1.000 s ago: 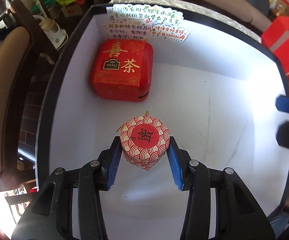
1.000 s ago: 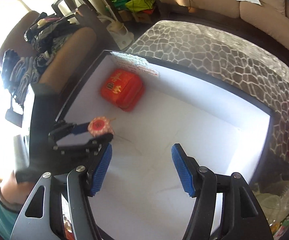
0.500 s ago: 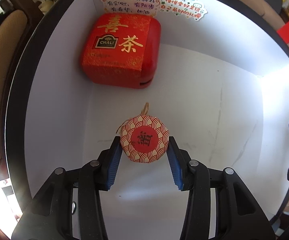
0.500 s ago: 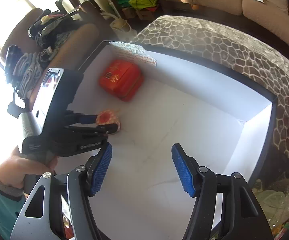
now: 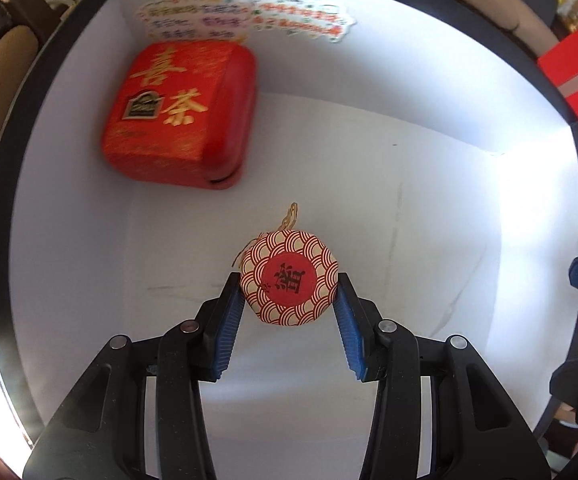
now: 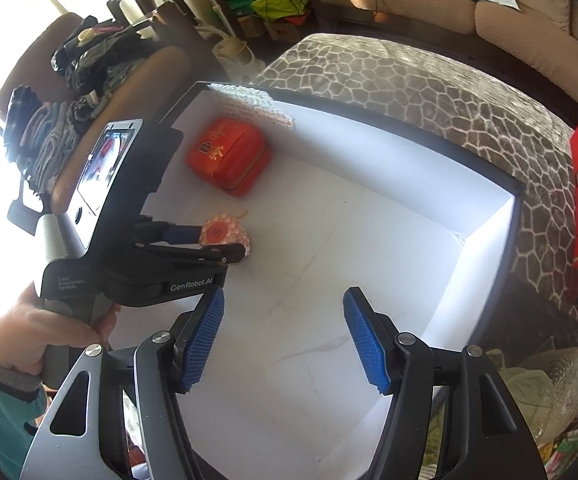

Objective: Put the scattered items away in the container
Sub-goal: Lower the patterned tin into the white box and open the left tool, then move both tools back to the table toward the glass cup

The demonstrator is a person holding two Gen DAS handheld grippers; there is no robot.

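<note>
While the blue pads [image 5: 231, 320] of the left gripper [image 5: 289, 312] press on opposite flat sides of the small octagonal gift box [image 5: 289, 283], that box hangs low over the white floor of the black-rimmed container [image 5: 409, 168], near its middle. Red with a cream wave pattern and a thin cord loop at its top, it looks like light, thin card, so a gentle squeeze on the flat faces suits it; hard pressure could dent it. Beyond lies the red tea tin [image 5: 177, 116], against the far corner. Nearer the rim, the right gripper [image 6: 285, 340] hovers with jaws apart, holding nothing.
</note>
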